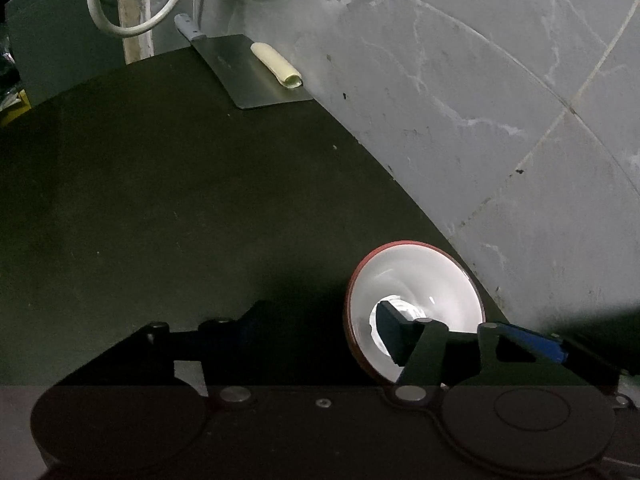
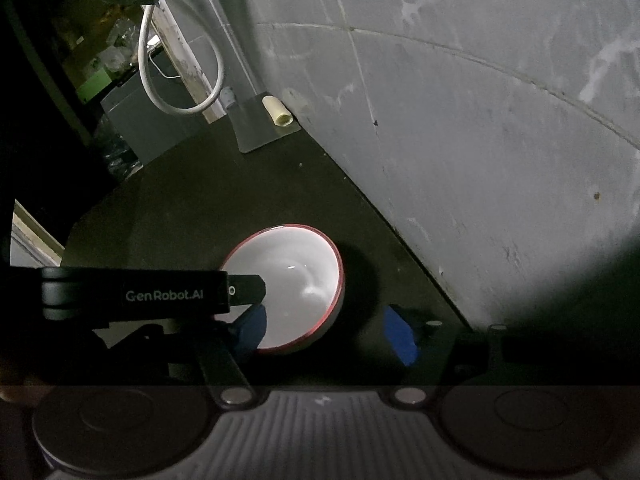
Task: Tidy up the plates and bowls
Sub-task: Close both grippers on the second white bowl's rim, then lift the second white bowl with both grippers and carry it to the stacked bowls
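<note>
Nearest in the right wrist view, the right gripper (image 2: 330, 330) has its blue-padded fingers (image 2: 400, 334) partly spread on either side of the near rim of a red-rimmed white bowl (image 2: 298, 280). The left pad sits at the bowl's near-left edge and the right pad stands clear of the bowl on its right, so nothing is clamped.

Across the bowl's left rim lies the black body of the left gripper (image 2: 244, 292), printed "GenRobot.AI" in pale letters. In the left wrist view the left gripper (image 1: 320, 328) is about half spread. One dark pad reaches inside the bowl (image 1: 416, 280) over its near wall, and the other finger is lost in shadow to the bowl's left. Whether the two pads actually press the wall is hard to tell in this dim light.

The bowl stands upright on a dark countertop (image 1: 160, 200), close to the grey marbled wall (image 1: 480, 100) on its right.

Well beyond the bowl, by the same wall, a cleaver (image 1: 256, 72) lies flat with a cream-coloured roll (image 1: 276, 65) resting on its blade. Farther still, behind the cleaver's handle, a white cable (image 1: 132, 28) hangs in a loop.
</note>
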Demonstrator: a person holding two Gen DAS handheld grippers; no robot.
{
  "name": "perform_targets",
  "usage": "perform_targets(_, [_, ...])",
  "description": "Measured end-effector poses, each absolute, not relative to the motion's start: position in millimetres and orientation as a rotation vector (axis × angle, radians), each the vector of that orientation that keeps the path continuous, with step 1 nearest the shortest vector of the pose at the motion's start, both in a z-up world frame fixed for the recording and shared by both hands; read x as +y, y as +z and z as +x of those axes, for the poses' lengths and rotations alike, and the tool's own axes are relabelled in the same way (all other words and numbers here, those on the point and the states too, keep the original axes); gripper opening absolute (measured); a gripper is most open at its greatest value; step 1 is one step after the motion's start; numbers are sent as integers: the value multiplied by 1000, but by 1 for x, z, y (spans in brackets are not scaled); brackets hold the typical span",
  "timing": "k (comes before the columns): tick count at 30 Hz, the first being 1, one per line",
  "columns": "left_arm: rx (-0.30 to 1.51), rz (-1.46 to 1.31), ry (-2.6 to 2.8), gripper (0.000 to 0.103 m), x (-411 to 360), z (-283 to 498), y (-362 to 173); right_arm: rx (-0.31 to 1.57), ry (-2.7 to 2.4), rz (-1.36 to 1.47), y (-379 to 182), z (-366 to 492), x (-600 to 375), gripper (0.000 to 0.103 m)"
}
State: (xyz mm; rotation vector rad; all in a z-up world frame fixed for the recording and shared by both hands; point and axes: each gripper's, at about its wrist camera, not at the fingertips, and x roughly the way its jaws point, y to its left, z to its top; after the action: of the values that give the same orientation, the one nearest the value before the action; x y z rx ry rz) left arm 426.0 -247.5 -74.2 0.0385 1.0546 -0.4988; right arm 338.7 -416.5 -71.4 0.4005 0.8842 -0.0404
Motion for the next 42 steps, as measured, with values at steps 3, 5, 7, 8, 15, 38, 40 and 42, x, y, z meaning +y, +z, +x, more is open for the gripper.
perform_targets(3, [1055, 33, -504, 51, -248, 425, -74, 892, -37, 400, -73, 339, -417, 62])
perform_targets(5, [1057, 31, -514, 46, -249, 423, -74, 895, -36, 404, -74, 339, -418, 59])
perform_targets(7, [1057, 33, -522, 43, -250, 422, -73, 891, -28, 406, -74, 339, -418, 54])
perform_targets(8, [1057, 35, -526, 42, -251, 421, -73, 889, -26, 404, -74, 339, -417, 51])
perform_targets(15, [1058, 37, -550, 31, -254, 417, -72, 886, -10, 398, -73, 339, -417, 40])
perform_targets(38, [1046, 26, -547, 19, -250, 406, -66, 874, 27, 389, -67, 329, -414, 29])
perform_targets(40, [1039, 21, -547, 19, -249, 403, -64, 868, 31, 389, -65, 326, -413, 29])
perform_targets(42, [1032, 17, -551, 19, -246, 399, -61, 860, 32, 392, -61, 323, -412, 29])
